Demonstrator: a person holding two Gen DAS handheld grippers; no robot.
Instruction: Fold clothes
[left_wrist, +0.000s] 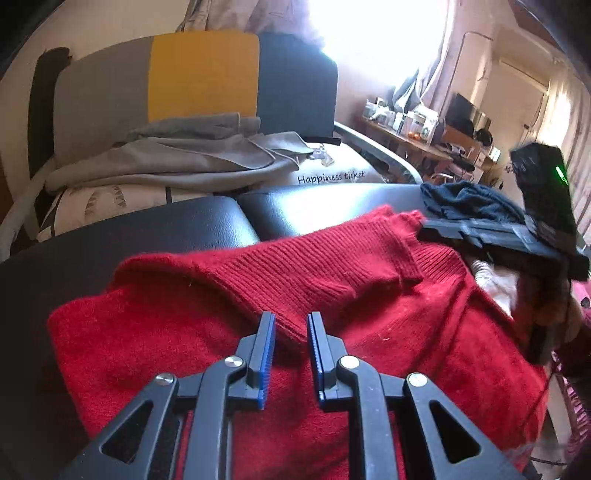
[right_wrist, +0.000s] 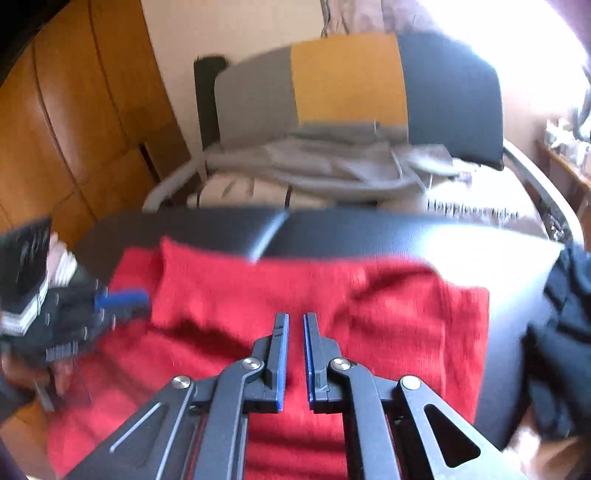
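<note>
A red sweater is lying spread over the black padded bench, its ribbed collar folded up toward the bench's far edge and its body running across from the left end toward the right, so its long axis is following the bench's length. The left gripper is hovering just above the knit at the collar seam, its blue-padded jaws standing a little apart with nothing between them. The right gripper is hanging over the middle of the sweater, its jaws nearly together, a narrow gap showing and no cloth caught. In the right wrist view, which is blurred, the left gripper is showing over the sweater's left edge. The garment is lying directly under and ahead of both tools, so neither is clearly nearer; the left one seems closer to a usable edge. A dark blue garment is resting at the bench's far right corner, apart from the fold.
</note>
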